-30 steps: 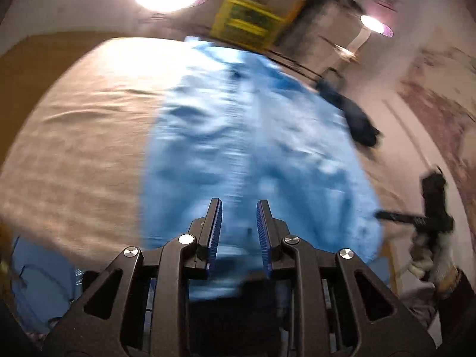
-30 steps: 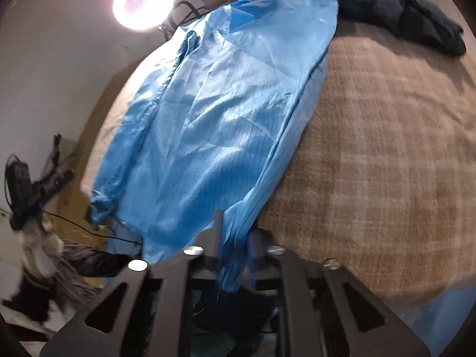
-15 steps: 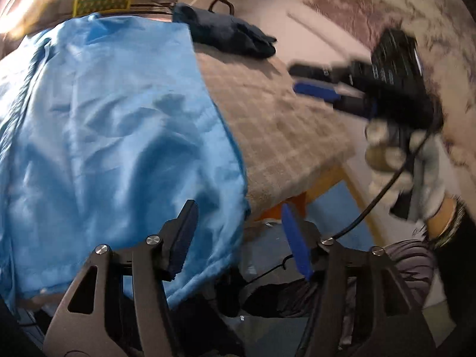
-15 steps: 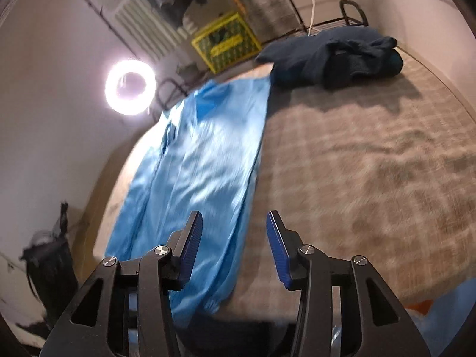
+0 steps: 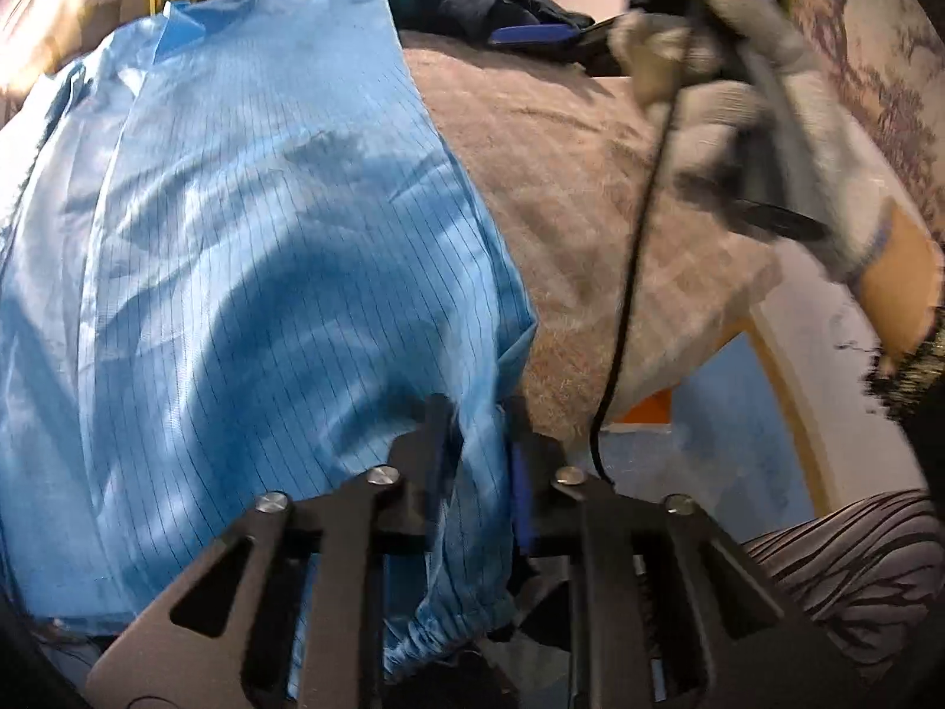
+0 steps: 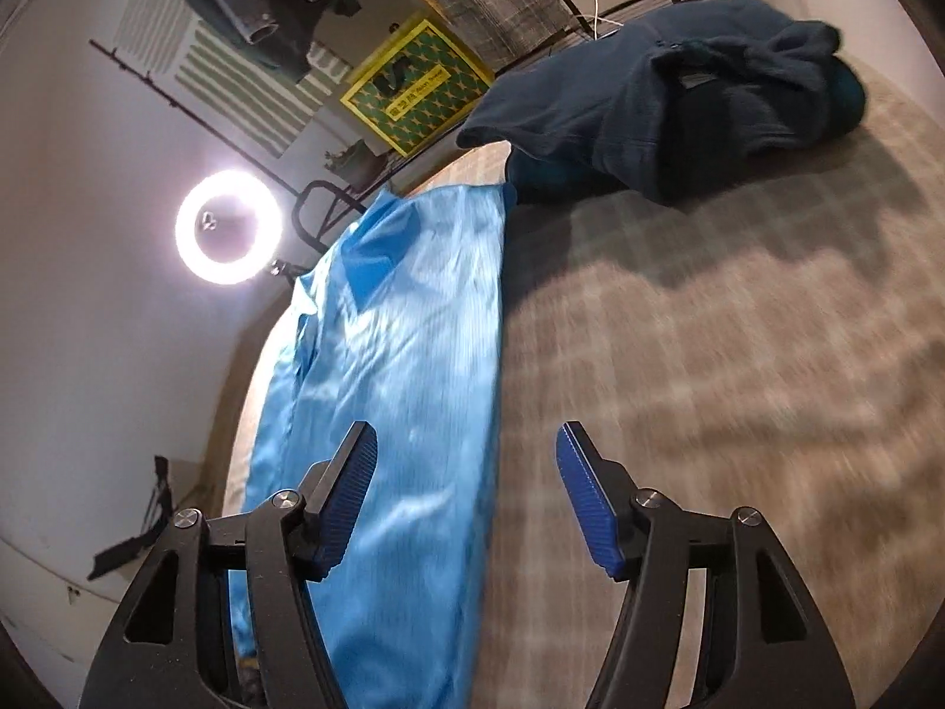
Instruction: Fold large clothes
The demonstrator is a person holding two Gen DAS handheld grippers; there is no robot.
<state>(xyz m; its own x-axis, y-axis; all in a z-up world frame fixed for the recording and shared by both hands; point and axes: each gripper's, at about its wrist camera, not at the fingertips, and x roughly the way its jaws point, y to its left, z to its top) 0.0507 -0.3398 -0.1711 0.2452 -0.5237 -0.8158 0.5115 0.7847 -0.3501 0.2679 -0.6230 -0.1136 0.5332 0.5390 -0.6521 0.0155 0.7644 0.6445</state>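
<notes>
the left gripper (image 5: 481, 443) is at the near edge of the bench (image 5: 590, 189). its jaws have just been closing, and now they pinch the near corner of the blue coat (image 5: 248, 248). a bit of the coat hangs down below the jaws, over the bench edge.

the right gripper (image 6: 466, 499) is spread wide. its jaws have just been opening, and nothing is held between them. its left finger (image 6: 345, 493) is over the right side of the blue coat (image 6: 407, 354). its right finger (image 6: 587, 499) is over the bare checked cloth that covers the bench (image 6: 709, 354).

the blue coat lies flat on the left part of the bench and runs from the near edge to the far edge. it has thin dark lines on it.

in the left view, a gloved hand (image 5: 762, 100) holds the right gripper up over the right side of the bench. a black wire (image 5: 626, 272) hangs down from it.

at the far end of the bench sits a dark blue sweater (image 6: 667, 94), all bunched up. its near edge touches the far corner of the coat.

behind the bench there is a round bright lamp (image 6: 229, 227) and a yellow and green sign (image 6: 416, 88).
</notes>
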